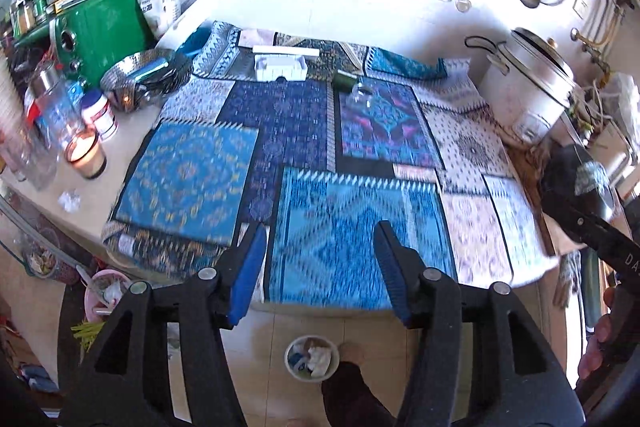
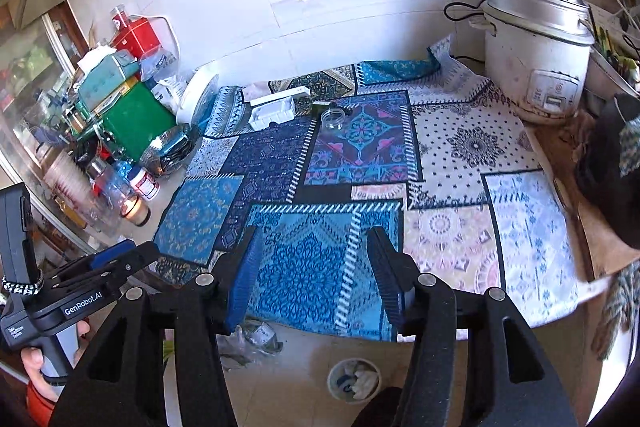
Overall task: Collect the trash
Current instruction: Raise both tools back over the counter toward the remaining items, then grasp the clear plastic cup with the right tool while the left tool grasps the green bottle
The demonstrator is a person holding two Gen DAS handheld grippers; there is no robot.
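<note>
Above the near edge of the counter, you hold both grippers over the patterned cloth (image 1: pixel 280 131), pointing down at a slant. Your left gripper (image 1: pixel 320 267) has its jaws apart, with nothing between the blue pads. Your right gripper (image 2: pixel 312 275) is the same: jaws apart and empty. On the floor below, just beside your foot, stands the bin (image 1: pixel 312 358), and it holds white crumpled trash. One small white crumpled piece (image 1: pixel 70 201) lies on the bare counter at the left, near the candle (image 1: pixel 86 157). A second heap of wrappers (image 2: pixel 252 341) lies on the floor under the counter edge. At the back of the cloth are a white tray (image 1: pixel 282 67) and a clear jar (image 2: pixel 334 119). The rice cooker (image 2: pixel 536 55) stands at the right.
</note>
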